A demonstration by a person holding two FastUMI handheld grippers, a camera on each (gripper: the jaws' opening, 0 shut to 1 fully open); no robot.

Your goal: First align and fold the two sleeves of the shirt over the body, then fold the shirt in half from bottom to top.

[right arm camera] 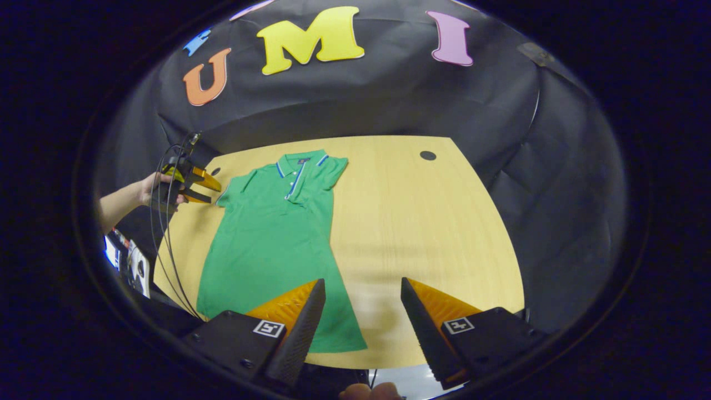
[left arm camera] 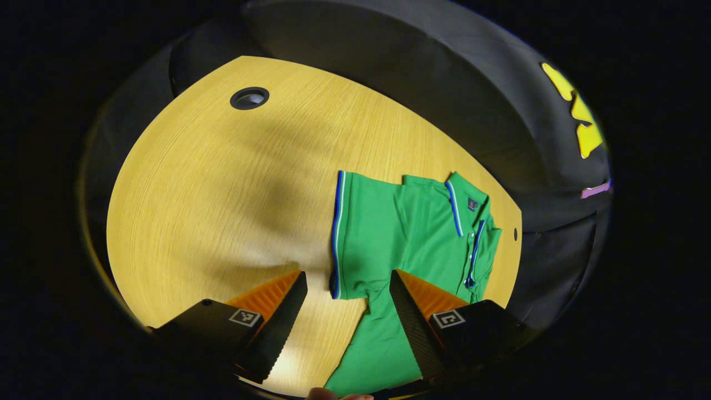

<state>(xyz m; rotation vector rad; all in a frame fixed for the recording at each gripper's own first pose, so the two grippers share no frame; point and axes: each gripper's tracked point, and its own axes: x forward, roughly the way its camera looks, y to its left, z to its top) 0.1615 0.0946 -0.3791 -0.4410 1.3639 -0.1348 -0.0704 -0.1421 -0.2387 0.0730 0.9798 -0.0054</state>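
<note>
A green polo shirt (right arm camera: 272,239) with blue-and-white trim lies flat on the wooden table (right arm camera: 422,233), collar at the far end and hem toward me. In the left gripper view the shirt (left arm camera: 411,233) has its near sleeve (left arm camera: 347,233) spread out sideways. My left gripper (left arm camera: 347,273) is open just above the table, with that sleeve's lower corner between its fingers and not touched. In the right gripper view, a hand holds the left gripper (right arm camera: 203,186) beside the shirt's shoulder. My right gripper (right arm camera: 362,281) stands open over the hem's right corner, holding nothing.
A round cable hole (left arm camera: 249,98) sits in the table (left arm camera: 222,183) far from the shirt, also in the right gripper view as a dark hole (right arm camera: 427,155). Black cables (right arm camera: 166,239) hang off the left table edge. Black cloth walls the booth.
</note>
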